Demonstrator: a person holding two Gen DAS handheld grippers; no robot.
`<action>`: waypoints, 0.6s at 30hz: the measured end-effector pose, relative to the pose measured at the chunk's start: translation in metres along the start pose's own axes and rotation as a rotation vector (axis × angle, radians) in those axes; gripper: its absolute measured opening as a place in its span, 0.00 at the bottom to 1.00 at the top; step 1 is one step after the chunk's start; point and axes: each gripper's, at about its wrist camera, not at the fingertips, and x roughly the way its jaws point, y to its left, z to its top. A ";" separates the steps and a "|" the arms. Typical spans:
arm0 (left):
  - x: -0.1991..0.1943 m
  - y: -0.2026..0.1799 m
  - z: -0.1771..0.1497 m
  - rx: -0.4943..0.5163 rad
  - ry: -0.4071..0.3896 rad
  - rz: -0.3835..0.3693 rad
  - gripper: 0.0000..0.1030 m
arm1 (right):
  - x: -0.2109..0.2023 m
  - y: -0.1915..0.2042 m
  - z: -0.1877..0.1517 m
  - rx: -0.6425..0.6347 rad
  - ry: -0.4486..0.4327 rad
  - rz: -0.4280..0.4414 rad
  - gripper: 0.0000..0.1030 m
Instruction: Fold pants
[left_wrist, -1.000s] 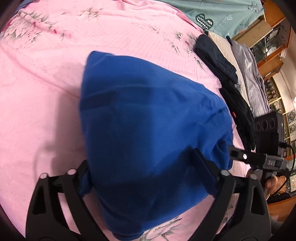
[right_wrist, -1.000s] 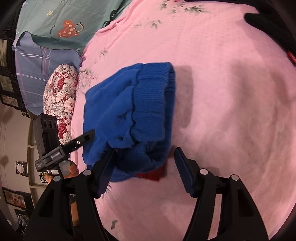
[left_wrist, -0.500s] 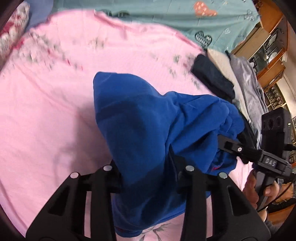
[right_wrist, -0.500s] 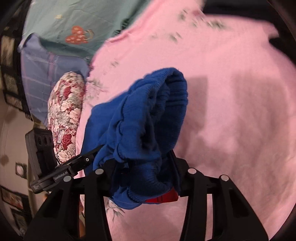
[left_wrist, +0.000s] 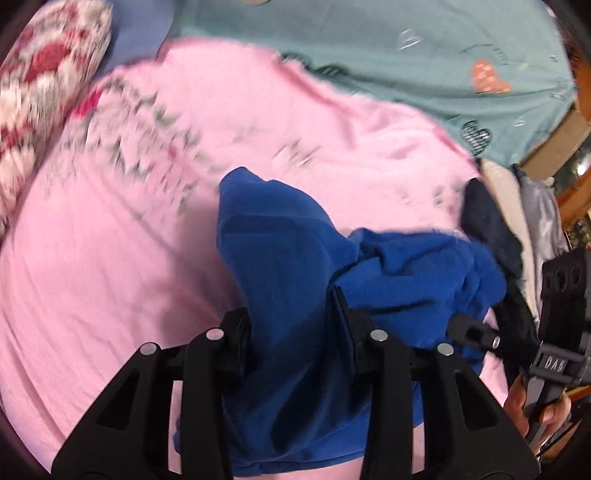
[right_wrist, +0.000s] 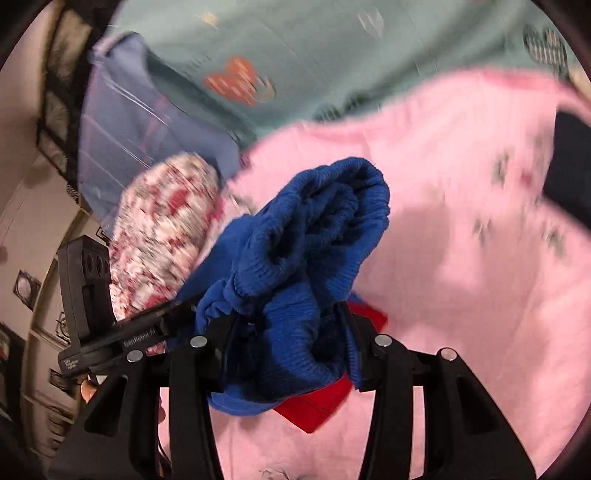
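The blue pants (left_wrist: 288, 266) hang bunched above the pink floral bedspread (left_wrist: 110, 258). My left gripper (left_wrist: 291, 310) is shut on a thick fold of their smooth fabric. My right gripper (right_wrist: 288, 321) is shut on the ribbed waistband end of the pants (right_wrist: 314, 229), with a red lining patch (right_wrist: 321, 402) hanging below. The right gripper's body shows at the right of the left wrist view (left_wrist: 554, 332), and the left gripper's body shows at the left of the right wrist view (right_wrist: 92, 314). Both grippers hold the pants up off the bed.
A stack of folded dark, cream and grey clothes (left_wrist: 517, 229) lies at the bed's right side. A red floral pillow (left_wrist: 40, 88) lies at the far left. A teal quilt (left_wrist: 406, 48) covers the far end. Wooden furniture (left_wrist: 576, 155) stands beyond.
Both grippers have closed on the blue pants and lifted them off the bedspread. The views have tilted up toward the head of the bed.
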 end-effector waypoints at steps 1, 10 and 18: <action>0.004 0.007 -0.001 -0.008 0.005 -0.015 0.39 | 0.019 -0.015 -0.008 0.065 0.069 0.006 0.45; 0.020 0.048 0.005 -0.036 0.072 -0.092 0.77 | 0.036 -0.040 -0.052 0.221 0.215 0.076 0.61; 0.029 0.052 -0.004 -0.033 0.080 -0.106 0.58 | 0.069 -0.020 -0.041 0.173 0.195 0.078 0.63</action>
